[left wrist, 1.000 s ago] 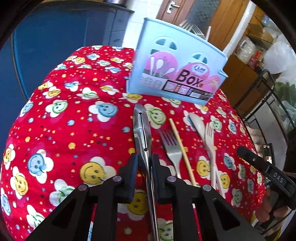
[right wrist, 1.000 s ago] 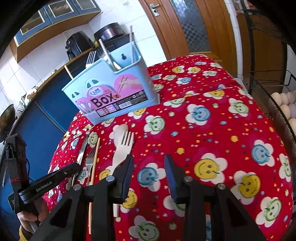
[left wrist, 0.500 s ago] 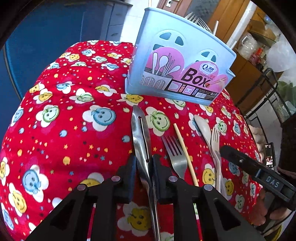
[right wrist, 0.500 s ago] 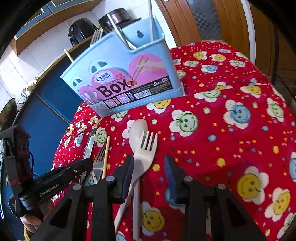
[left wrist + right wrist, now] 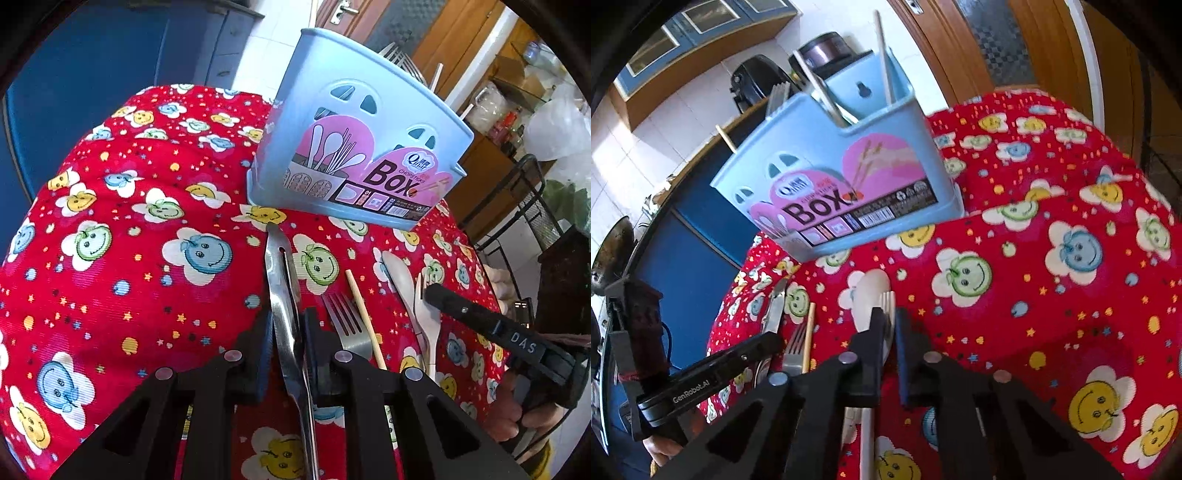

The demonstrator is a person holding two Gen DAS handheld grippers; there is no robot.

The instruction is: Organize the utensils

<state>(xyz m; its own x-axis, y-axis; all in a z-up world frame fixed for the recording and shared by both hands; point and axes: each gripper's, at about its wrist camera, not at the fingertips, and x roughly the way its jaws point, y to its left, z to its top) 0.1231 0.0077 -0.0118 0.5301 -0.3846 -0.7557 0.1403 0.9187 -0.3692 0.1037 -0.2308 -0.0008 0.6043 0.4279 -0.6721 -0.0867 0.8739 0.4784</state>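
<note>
A light blue chopsticks box (image 5: 354, 136) with a pink label is seen standing upright on the red smiley-print tablecloth (image 5: 122, 236), toward its far side. Inside it, a metal fork, a pale-handled utensil and a chopstick (image 5: 884, 55) are held upright, their tops showing above the rim; which compartment each occupies cannot be told.

In front of the box, loose utensils are laid in a row on the cloth: a table knife (image 5: 282, 291), a metal fork (image 5: 347, 325), a single wooden chopstick (image 5: 364, 317), a pale spoon (image 5: 397, 275) and a pale fork (image 5: 886, 306), the last two overlapping.

The knife is clamped between the fingers of the left gripper (image 5: 286, 339), its blade pointing toward the box. The right gripper (image 5: 890, 332) has just been closing, and its jaws are now pressed on the pale fork near its neck; the spoon lies just beside, partly under it.

A wire rack (image 5: 532, 218) is seen past the table's right edge, and blue cabinets (image 5: 92, 66) stand to the left.
</note>
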